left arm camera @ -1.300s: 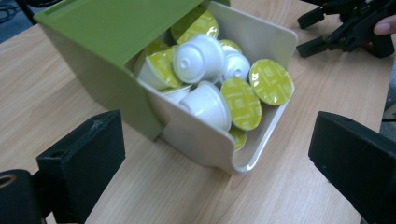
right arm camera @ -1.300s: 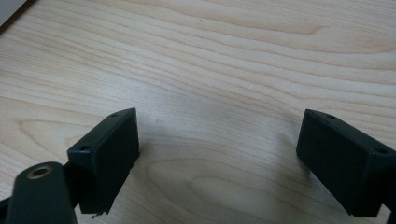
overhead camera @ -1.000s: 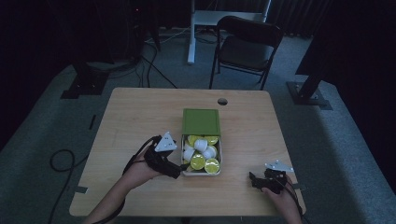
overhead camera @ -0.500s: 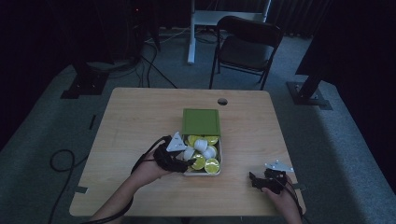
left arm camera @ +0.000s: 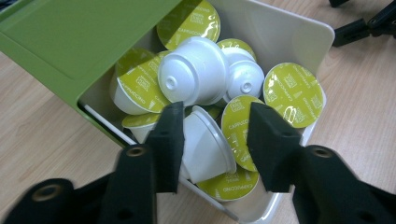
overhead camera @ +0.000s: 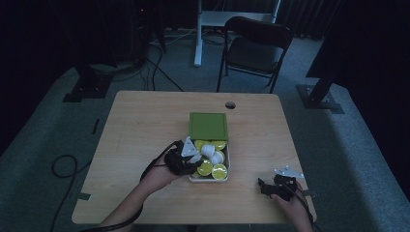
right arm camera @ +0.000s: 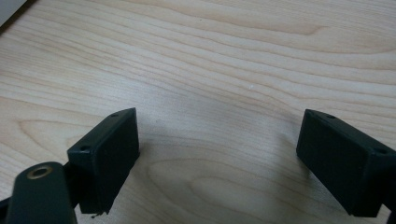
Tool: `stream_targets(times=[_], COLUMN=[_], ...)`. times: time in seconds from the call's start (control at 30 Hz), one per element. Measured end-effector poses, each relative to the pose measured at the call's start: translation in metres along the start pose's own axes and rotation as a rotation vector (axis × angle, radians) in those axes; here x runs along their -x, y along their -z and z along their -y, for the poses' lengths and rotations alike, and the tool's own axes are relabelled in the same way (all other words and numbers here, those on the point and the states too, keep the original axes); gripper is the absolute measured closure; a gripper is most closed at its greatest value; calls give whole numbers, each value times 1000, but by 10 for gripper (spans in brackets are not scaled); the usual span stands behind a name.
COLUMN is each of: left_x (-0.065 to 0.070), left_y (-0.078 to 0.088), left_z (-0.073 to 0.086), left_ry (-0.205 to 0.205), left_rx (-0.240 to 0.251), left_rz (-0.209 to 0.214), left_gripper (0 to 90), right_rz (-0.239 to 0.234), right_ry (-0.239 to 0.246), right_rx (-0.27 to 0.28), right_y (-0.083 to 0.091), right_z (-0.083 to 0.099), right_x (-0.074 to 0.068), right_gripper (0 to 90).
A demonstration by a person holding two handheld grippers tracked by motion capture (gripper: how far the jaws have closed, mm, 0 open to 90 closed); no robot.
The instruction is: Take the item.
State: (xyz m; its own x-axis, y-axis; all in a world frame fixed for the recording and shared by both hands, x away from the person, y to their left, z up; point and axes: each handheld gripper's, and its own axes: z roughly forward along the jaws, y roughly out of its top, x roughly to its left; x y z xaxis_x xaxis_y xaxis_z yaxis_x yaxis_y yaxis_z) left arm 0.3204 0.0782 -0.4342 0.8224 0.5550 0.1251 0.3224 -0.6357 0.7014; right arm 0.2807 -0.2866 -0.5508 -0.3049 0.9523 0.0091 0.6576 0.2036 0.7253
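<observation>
1. The left gripper (left arm camera: 212, 135) is positioned over the near left corner of the white box (left arm camera: 299, 28), at the middle of the wooden table (overhead camera: 145, 125) towards its near side. Its jaws are spread partway.
2. One white capsule (left arm camera: 205, 147) lies on its side between the two jaws. The left jaw is touching or just beside the capsule body; the right jaw stands apart from it, over a green foil lid. The capsule is not pinched.
3. In the high view, the left gripper (overhead camera: 186, 162) overlaps the left rim of the white box (overhead camera: 227, 164), with the person's left hand (overhead camera: 157, 174) behind it.
4. The right gripper (right arm camera: 217, 154) has its jaws spread wide and holds nothing. It rests low over bare table (right arm camera: 233, 56). In the high view, the right gripper (overhead camera: 270, 186) sits near the near right corner of the table, well apart from the box.
5. The box holds a loose pile of coffee capsules (left arm camera: 191, 77): white cups with yellow-green foil lids, some lid-up, some on their sides.
6. The green lid (left arm camera: 79, 37) stands open at the far side of the box.
7. In the high view, the green lid (overhead camera: 208, 125) lies flat on the table, adjoining the far edge of the box.
</observation>
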Motion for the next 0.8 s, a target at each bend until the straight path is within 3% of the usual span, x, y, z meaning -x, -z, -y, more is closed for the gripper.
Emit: stream_targets(times=[0.1,0.23,0.4,0.67,0.8], left_x=[2,2,-2,2,3], left_y=[-4,-9,-11,-10,-8], left_z=[-1,-2,0,-2,-2], left_ry=[-11,10,30,-10,-19], left_rx=[-15,-14,-24,-67,-64], left_rz=[6,5,-27,-38,-24], left_gripper=[628,658,690,691,789], right_rz=[0,0,0,0,0], right_ry=[0,0,2,2,1], right_rx=[0,0,1,1,1], right_y=[0,0,0,0,0], right_z=[0,0,0,0,0], right_x=[0,0,0,0,0], right_gripper=[125,125,125,125,125])
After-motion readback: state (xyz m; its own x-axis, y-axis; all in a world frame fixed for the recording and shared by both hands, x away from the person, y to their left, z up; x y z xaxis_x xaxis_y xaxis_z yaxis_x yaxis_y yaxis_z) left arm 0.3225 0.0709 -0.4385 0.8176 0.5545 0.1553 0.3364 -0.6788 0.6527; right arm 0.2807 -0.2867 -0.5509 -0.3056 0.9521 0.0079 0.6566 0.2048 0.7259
